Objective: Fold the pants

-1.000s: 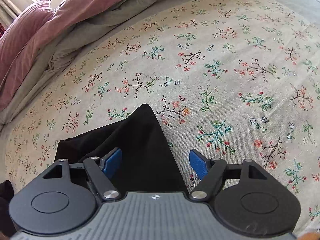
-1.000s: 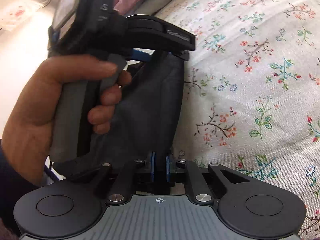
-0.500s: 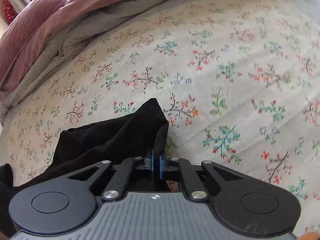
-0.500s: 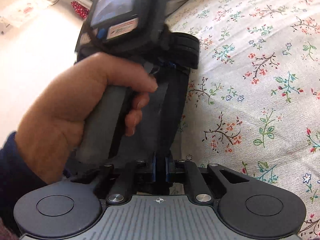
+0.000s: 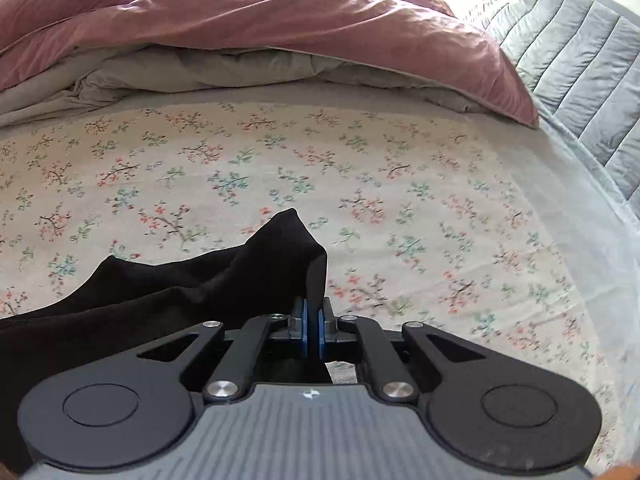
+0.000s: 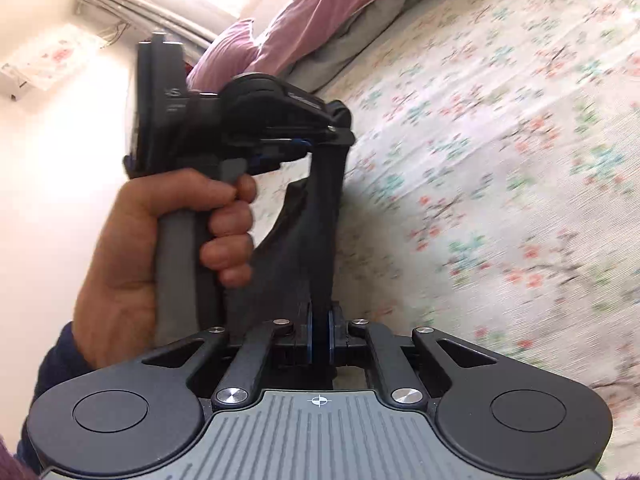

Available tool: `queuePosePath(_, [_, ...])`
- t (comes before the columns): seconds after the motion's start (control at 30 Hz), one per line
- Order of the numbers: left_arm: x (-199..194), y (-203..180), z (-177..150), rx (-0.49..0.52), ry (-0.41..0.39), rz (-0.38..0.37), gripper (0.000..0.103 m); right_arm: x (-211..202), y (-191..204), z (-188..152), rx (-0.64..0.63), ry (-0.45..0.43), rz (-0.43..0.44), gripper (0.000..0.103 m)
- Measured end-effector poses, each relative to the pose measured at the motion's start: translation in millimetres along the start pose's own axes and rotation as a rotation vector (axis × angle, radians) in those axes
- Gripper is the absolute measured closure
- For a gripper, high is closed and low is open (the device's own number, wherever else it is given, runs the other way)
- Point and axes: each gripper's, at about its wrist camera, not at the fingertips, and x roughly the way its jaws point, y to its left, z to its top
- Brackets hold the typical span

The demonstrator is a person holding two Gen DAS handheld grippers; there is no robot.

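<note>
While the black pants [image 5: 208, 280] are hanging bunched above the near part of the floral bedsheet [image 5: 400, 184], the left gripper [image 5: 311, 330] is pinching one edge of them, its blue pads squeezed together with a fold of the dark cloth caught between. Seen from the right wrist, the right gripper [image 6: 319, 340] is clamping another part of the same garment, its jaws standing narrow around the fabric, which is stretching up and away as a taut band to the left gripper. A hand [image 6: 160, 240] in a dark sleeve is gripping that left tool's grey handle and squeezing its trigger. On the side of the tool some pale lettering is showing, but it is too small and blurred to read. At the far side of the bed a mauve duvet [image 5: 280, 28] is lying heaped over a grey blanket [image 5: 200, 72], and a quilted grey headboard [image 5: 572, 48] is running along the right edge.
</note>
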Motion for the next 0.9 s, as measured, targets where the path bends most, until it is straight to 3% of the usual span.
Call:
queuePosePath(0.2, [2,-53,-3,-0.006,-0.029,-0.096,0.102,-61,-35,10,0.007,-0.090,-0.042,0.095])
queuePosePath(0.3, [13,-65,-9,0.002,-0.014,-0.120,0.102,-85,-46,13,-0.024,-0.116,-0.078,0.095])
queuePosePath(0.43, [26,-61,-18,-0.022,0.008,-0.118,0.102,-88,-57,13,-0.041,-0.087,-0.125,0.092])
queuePosePath(0.53, [25,-54,-17,-0.043,0.010,-0.119,0.102,-87,-57,11,-0.066,-0.063,-0.175,0.081])
queuePosePath(0.6, [19,-53,-16,-0.042,0.001,-0.117,0.102,-91,-59,12,-0.066,-0.075,-0.186,0.048])
queuePosePath(0.67, [11,-53,-14,-0.040,-0.008,-0.115,0.102,-92,-62,14,-0.068,-0.089,-0.195,0.034])
queuePosePath(0.9, [0,-46,-13,-0.041,-0.014,-0.115,0.102,-85,-62,14,-0.085,-0.077,-0.190,0.034])
